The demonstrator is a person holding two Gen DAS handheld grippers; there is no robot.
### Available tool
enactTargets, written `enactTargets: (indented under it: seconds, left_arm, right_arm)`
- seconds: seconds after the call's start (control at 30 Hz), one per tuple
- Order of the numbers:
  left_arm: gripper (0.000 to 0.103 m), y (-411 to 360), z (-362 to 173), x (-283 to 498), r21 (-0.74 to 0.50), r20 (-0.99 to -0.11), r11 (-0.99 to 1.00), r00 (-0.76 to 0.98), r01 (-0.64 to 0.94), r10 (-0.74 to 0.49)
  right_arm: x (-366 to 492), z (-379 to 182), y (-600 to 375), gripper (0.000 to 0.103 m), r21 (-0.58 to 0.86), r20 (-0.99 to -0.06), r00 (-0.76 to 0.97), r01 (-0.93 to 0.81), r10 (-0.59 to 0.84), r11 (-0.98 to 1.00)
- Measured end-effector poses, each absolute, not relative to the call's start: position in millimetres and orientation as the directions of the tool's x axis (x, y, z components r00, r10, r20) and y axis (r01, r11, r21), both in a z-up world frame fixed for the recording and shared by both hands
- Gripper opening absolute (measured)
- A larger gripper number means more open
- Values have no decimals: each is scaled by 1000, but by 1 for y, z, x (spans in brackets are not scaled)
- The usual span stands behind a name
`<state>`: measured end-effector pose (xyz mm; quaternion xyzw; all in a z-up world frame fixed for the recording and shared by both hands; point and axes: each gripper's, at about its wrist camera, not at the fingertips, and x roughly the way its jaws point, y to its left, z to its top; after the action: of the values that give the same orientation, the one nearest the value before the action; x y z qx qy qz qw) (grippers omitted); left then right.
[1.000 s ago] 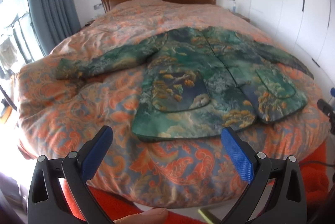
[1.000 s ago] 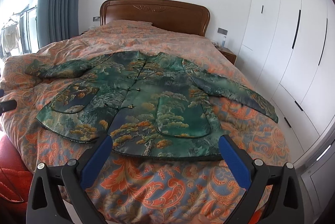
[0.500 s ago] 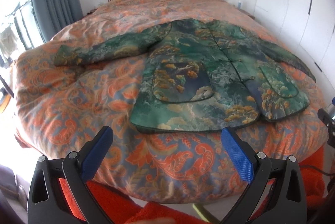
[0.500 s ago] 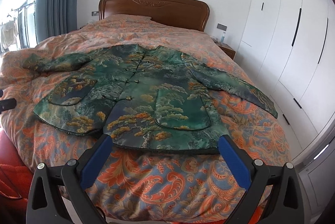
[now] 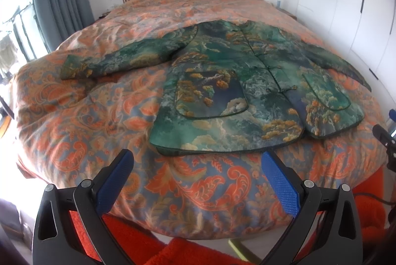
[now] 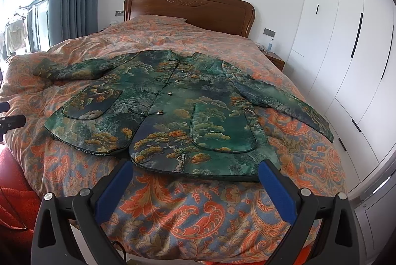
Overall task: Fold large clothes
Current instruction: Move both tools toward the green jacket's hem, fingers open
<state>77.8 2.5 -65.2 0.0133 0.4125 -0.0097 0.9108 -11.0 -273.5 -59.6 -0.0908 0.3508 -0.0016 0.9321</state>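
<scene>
One jacket (image 5: 247, 94) lies flat and face up on one bed (image 5: 81, 121), buttoned down the front, with two sleeves spread to either side and two patch pockets, one on each front panel. Two grippers face it from the foot of the bed. The left gripper (image 5: 196, 161) has its jaws wide apart and empty; the jacket's hem lies just ahead of its fingertips, spanning the gap between them, with the left sleeve running out well beyond its left finger toward the bed's edge. The right gripper (image 6: 194, 169) also stands with jaws wide apart, holding nothing; here the hem lies right at its fingertips, the right front corner just by its right finger, and the right sleeve (image 6: 284, 101) slants away past that finger toward the bed's right edge. Between each pair of jaws and the bed's foot edge lies a bare band of patterned quilt (image 6: 188, 213). More open quilt stretches ahead of the collar up to the one headboard (image 6: 190, 10). Both grippers are level with each other, pointing forward and slightly down at the bed, neither touching cloth. At the right edge of the left view, part of the other tool shows beside the bed; red carpet (image 5: 188, 252) lies below the jaws.
</scene>
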Motion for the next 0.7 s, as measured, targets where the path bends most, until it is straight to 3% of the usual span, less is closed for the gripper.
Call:
enactTargets:
  seconds: [0.7]
  left_arm:
    - [103, -5, -67, 76, 28, -752, 999, 659, 41, -6]
  right_arm:
    - [-7, -60, -294, 103, -47, -673, 740, -53, 7, 997]
